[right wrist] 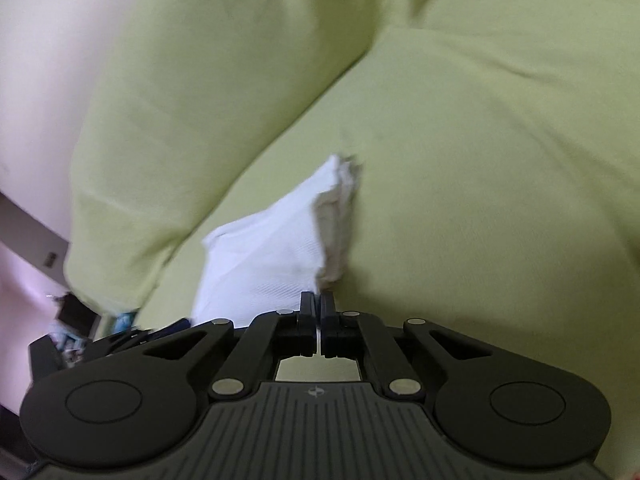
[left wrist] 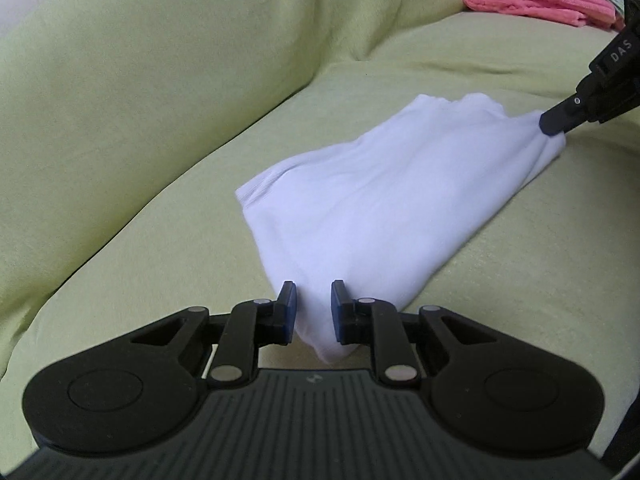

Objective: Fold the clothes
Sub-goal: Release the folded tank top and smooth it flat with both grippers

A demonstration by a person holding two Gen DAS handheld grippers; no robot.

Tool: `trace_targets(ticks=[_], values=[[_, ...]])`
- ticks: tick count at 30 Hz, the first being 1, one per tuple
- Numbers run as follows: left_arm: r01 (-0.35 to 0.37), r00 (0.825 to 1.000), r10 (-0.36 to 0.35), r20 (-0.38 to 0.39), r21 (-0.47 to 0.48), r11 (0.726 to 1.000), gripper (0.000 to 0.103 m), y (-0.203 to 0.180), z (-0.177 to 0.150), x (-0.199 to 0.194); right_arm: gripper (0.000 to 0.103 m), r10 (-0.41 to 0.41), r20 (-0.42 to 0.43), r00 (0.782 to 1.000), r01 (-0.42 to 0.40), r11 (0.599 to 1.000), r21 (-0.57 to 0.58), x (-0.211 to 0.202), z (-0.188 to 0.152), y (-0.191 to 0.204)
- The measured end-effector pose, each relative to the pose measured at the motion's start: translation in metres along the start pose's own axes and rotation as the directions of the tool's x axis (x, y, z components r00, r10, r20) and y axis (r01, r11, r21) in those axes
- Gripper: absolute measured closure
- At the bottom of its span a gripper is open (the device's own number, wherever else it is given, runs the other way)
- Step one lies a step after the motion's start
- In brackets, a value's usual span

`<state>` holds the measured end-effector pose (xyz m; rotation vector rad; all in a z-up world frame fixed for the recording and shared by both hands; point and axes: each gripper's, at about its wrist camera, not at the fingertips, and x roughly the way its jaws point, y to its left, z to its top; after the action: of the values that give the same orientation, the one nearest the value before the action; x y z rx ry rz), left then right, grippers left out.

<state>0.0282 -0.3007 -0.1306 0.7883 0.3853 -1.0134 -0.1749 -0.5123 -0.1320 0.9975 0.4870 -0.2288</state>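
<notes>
Garment: folded white knit cloth (left wrist: 384, 200) lay on the lime-green fabric sofa seat (left wrist: 500, 280), stretched from one set of jaws to the other.
Left gripper (left wrist: 314, 312): black, with blue pads; jaws stood a little apart, with the garment's near corner bunched between them and both pads pressing on it.
Right gripper (right wrist: 319, 316): black; jaws clenched on a thin edge of the white cloth, the rest of it spreading ahead and left of the jaws.
Writing: white letters "DAS" (left wrist: 621, 55) read on the right gripper's black body, seen from the left wrist.
Beyond the jaws: folded coral-pink towel (left wrist: 536, 0) lay far off, under patterned fabrics.
</notes>
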Motion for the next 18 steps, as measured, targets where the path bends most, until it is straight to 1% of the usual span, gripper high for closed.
trace_targets(ticks=[1, 2, 5, 6, 7, 8, 9, 10, 11, 12, 14, 16, 17, 18], values=[[0.000, 1.000, 0.000, 0.000, -0.009, 1.000, 0.087, 0.001, 0.000, 0.000, 0.102, -0.007, -0.019, 1.000, 0.007, 1.000, 0.002, -0.001, 0.000, 0.001], [-0.002, 1.000, 0.002, 0.000, -0.009, 1.000, 0.087, 0.000, 0.000, -0.001, 0.102, -0.034, -0.038, 0.999, 0.034, 0.999, -0.014, 0.001, -0.003, 0.001], [-0.009, 1.000, 0.010, -0.014, 0.029, 1.000, 0.087, -0.004, 0.005, -0.007, 0.101, -0.086, -0.058, 0.995, 0.083, 0.995, -0.064, -0.003, -0.011, 0.008], [-0.010, 1.000, 0.011, -0.020, 0.041, 0.999, 0.087, -0.006, 0.007, -0.009, 0.092, -0.106, -0.052, 0.993, 0.102, 0.991, -0.084, -0.009, -0.011, 0.013], [-0.013, 1.000, 0.014, -0.026, 0.045, 0.999, 0.087, -0.005, 0.011, -0.012, 0.086, -0.152, -0.028, 0.988, 0.147, 0.980, -0.130, -0.013, -0.010, 0.022], [-0.018, 0.999, 0.019, -0.033, 0.036, 0.999, 0.087, -0.002, 0.017, -0.017, 0.075, -0.197, 0.002, 0.980, 0.194, 0.965, -0.179, -0.017, -0.009, 0.031], [-0.026, 0.999, 0.027, -0.037, 0.026, 0.999, 0.087, 0.000, 0.023, -0.021, 0.067, -0.241, 0.062, 0.969, 0.249, 0.936, -0.251, -0.022, -0.009, 0.043], [-0.037, 0.999, 0.037, -0.035, 0.017, 0.999, 0.087, 0.002, 0.031, -0.023, 0.067, -0.265, 0.130, 0.955, 0.293, 0.904, -0.310, -0.025, -0.009, 0.054], [-0.040, 0.999, 0.040, -0.029, 0.008, 0.999, 0.087, 0.003, 0.038, -0.023, 0.067, -0.263, 0.185, 0.947, 0.315, 0.878, -0.360, -0.026, -0.011, 0.065], [-0.038, 0.999, 0.038, -0.023, 0.000, 0.999, 0.087, 0.002, 0.044, -0.021, 0.067, -0.238, 0.207, 0.949, 0.304, 0.864, -0.401, -0.024, -0.011, 0.074], [-0.026, 1.000, 0.025, -0.012, -0.017, 1.000, 0.087, 0.000, 0.054, -0.014, 0.068, -0.187, 0.194, 0.963, 0.258, 0.844, -0.469, -0.009, -0.014, 0.085], [0.015, 1.000, -0.015, -0.007, -0.029, 0.999, 0.087, -0.008, 0.055, -0.002, 0.069, -0.142, 0.157, 0.977, 0.206, 0.814, -0.543, 0.011, -0.025, 0.090], [0.019, 1.000, -0.019, -0.013, -0.028, 0.999, 0.086, -0.013, 0.054, 0.005, 0.074, -0.138, 0.143, 0.980, 0.196, 0.791, -0.579, 0.022, -0.030, 0.089], [-0.004, 0.999, 0.003, -0.035, -0.017, 1.000, 0.086, -0.018, 0.050, 0.013, 0.081, -0.157, 0.136, 0.978, 0.208, 0.766, -0.609, 0.032, -0.035, 0.087]])
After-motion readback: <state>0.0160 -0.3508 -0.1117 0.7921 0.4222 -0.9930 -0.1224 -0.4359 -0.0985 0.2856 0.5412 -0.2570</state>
